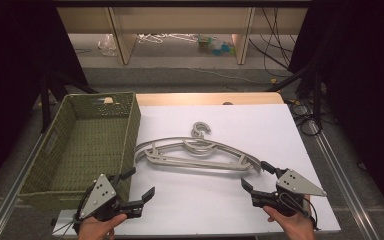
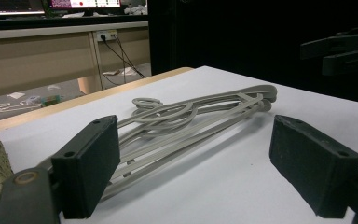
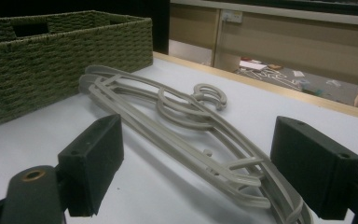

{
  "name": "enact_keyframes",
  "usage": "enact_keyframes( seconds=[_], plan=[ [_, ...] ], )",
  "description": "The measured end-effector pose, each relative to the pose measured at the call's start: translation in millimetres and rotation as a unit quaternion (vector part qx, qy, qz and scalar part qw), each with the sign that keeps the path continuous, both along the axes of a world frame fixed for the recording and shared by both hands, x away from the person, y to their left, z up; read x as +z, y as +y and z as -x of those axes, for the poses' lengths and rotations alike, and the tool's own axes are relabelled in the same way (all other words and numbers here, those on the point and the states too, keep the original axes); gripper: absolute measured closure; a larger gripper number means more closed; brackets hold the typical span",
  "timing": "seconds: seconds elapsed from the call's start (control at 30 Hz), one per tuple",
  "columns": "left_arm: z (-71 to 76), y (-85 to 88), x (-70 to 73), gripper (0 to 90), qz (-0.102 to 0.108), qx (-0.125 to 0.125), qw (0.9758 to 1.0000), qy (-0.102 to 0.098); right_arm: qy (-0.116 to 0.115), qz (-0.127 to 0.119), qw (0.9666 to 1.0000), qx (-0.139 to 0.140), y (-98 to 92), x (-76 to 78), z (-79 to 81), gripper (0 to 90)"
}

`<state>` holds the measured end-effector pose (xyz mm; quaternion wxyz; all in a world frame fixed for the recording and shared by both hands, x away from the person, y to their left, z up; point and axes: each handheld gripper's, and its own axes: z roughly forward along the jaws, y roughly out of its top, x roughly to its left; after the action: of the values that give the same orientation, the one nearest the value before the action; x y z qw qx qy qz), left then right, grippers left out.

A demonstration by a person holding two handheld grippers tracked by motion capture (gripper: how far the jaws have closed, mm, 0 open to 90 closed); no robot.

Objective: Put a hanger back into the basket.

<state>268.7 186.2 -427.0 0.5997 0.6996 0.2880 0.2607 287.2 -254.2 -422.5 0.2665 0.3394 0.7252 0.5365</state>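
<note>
high view: i see grey plastic hangers (image 1: 195, 152) stacked flat on the white table (image 1: 280, 125), near its middle, thin arms bowed, hooks (image 1: 200, 129) curling toward the far side. to their left, just beside them, sits a green woven basket (image 1: 87, 145). my left gripper (image 1: 139, 186) hovers at the basket's near right corner, jaws wide apart, gripping nothing. my right gripper (image 1: 258, 175) gapes empty at the hangers' right tip. their long axis runs left to right.
</note>
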Motion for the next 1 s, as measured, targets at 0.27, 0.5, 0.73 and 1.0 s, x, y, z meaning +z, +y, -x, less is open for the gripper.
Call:
enact_keyframes(
  seconds=[0.27,0.5,0.73,1.0],
  plan=[
    [-1.2,-1.0,-1.2,15.9,-0.002,-0.001,1.0,0.003,-0.007,0.03,0.9995,-0.002,6.0,2.2,-4.2,18.4],
    [-2.9,-0.3,-1.8,15.8,-0.006,-0.001,1.0,0.002,-0.004,0.034,0.9994,0.009,9.7,7.5,-29.5,19.5],
    [-2.8,-1.1,-2.2,15.8,-0.01,0.001,0.9999,0.005,0.025,0.056,0.9972,0.043,13.9,13.4,-55.6,21.8],
    [-3.7,-1.0,-2.7,15.9,-0.013,0.001,0.9999,0.005,0.076,0.123,0.9869,0.071,20.8,16.8,-100.1,30.7]
  ],
)
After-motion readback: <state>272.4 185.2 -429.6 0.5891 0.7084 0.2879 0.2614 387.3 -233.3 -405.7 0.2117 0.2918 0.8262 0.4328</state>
